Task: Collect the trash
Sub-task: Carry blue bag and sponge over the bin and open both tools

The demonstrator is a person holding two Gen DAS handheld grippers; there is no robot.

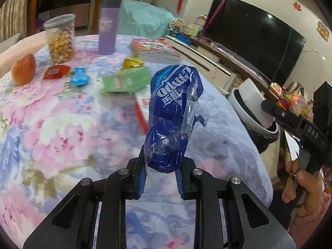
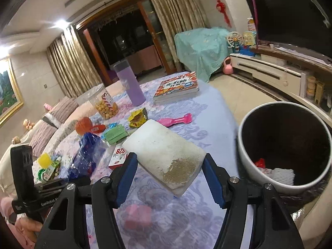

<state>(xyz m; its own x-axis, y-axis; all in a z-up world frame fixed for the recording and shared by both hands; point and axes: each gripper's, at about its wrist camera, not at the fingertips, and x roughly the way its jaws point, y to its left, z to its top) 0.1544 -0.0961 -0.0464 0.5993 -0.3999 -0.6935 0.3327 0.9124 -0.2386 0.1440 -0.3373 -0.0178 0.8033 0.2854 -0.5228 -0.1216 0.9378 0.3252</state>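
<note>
Holding a crumpled blue wrapper [image 1: 173,116] upright in the left gripper [image 1: 160,173], jaws narrow and pinching its lower end, lifted clear of the flowered tabletop [image 1: 68,124]. Clamping a white foam block [image 2: 164,153] in the right gripper [image 2: 170,166], jaws set wide against its two sides, a brown speckled stain on the end nearest the gripper. Sitting just right of the right gripper: a white bin [image 2: 251,161] with a dark inside, a red scrap and a white piece lying at its bottom. Lying beyond the left gripper on the tabletop: a green packet [image 1: 126,79], a yellow wrapper [image 1: 132,62] behind it, a red-and-white box [image 1: 142,108] partly hidden by the blue wrapper. Standing farther off, to the left: an apple [image 1: 22,69], a clear jar of snacks [image 1: 61,39], a purple bottle [image 1: 108,27], and a book [image 1: 155,48] farther right. Showing beyond the right gripper: a pink scoop [image 2: 176,121]. Gripping the right tool's handle at the left view's right edge: a hand [image 1: 303,184].
</note>
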